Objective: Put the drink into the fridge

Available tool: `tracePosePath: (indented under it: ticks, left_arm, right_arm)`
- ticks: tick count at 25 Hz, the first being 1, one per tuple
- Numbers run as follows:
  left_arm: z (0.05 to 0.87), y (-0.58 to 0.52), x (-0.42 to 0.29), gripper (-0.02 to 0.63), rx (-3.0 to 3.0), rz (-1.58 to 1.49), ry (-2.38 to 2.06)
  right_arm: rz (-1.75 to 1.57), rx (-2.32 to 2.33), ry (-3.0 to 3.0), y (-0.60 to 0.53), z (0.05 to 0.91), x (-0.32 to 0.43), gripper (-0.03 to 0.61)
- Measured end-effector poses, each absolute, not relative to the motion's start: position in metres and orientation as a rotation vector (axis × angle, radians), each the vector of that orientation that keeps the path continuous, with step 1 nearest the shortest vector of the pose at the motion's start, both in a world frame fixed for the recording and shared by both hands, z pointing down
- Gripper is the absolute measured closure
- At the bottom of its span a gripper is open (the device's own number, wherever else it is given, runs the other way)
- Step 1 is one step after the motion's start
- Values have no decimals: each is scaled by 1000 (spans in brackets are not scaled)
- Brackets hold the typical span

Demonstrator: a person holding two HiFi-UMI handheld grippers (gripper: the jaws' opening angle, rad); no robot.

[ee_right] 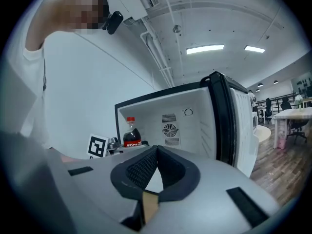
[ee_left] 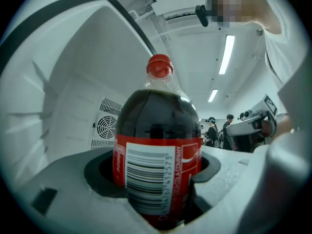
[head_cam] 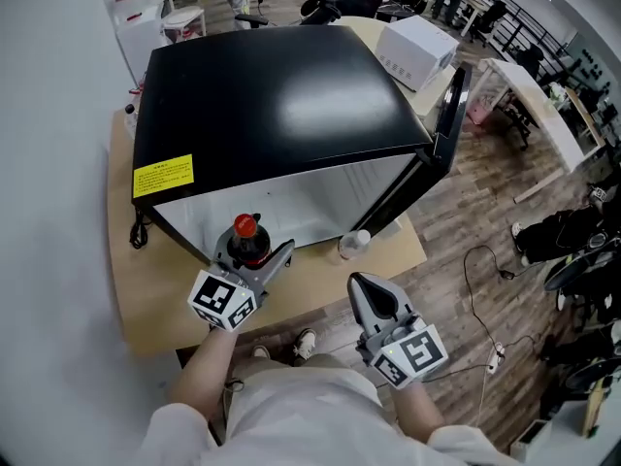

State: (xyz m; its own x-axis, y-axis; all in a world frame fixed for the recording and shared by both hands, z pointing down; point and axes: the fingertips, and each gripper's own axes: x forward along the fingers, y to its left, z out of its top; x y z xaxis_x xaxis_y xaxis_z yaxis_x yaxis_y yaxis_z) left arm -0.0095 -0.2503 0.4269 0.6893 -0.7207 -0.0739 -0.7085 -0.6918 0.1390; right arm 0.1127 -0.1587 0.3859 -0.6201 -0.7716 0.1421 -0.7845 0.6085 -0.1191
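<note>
A cola bottle (head_cam: 244, 240) with a red cap and red label stands upright in my left gripper (head_cam: 252, 252), which is shut on its lower body just in front of the black mini fridge (head_cam: 272, 95). In the left gripper view the bottle (ee_left: 157, 150) fills the middle, with the fridge's white inside wall (ee_left: 73, 106) and a round fan vent behind it. The fridge door (head_cam: 448, 115) hangs open to the right. My right gripper (head_cam: 361, 284) is shut and empty, lower and to the right. Its view shows the open fridge (ee_right: 195, 126) and the bottle (ee_right: 131, 134).
The fridge sits on a wooden table (head_cam: 155, 299). A small clear bottle (head_cam: 354, 244) lies on the table by the fridge's front right corner. A white box (head_cam: 417, 51) stands behind the fridge. Cables (head_cam: 485, 280) trail on the wood floor at right.
</note>
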Motion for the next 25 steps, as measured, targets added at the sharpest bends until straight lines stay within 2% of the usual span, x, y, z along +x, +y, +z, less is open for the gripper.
tracePosePath:
  ticks: [12, 25]
  left_arm:
    - [477, -317, -3, 290, 2777, -41, -1291]
    - [504, -376, 11, 290, 2778, -38, -1314]
  right_arm:
    - [365, 1322, -2721, -176, 418, 129, 577]
    - [448, 1278, -2671, -177, 451, 143, 577]
